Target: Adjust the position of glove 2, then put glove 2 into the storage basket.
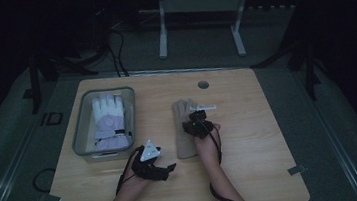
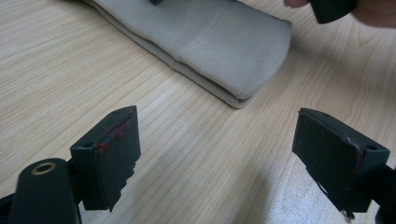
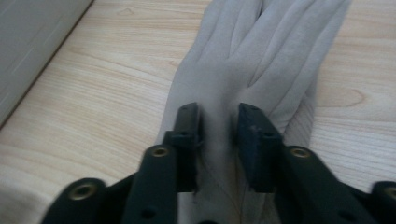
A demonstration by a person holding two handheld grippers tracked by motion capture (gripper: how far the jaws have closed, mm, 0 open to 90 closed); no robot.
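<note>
Beige glove (image 1: 184,130) beside glove-filled bin (image 1: 81,141)

On your worktop (image 1: 254,173), a grey bin (image 1: 80,136) stands at the left, close to the far edge. Inside it lies a white glove (image 1: 109,119) with a lilac cuff, fingers pointing away from you. A round hole (image 1: 203,85) is cut into the worktop near the far edge. Beyond the worktop, a white metal frame (image 1: 197,8) stands on the floor (image 1: 270,35), with black cables (image 1: 116,56) to its left.
</note>
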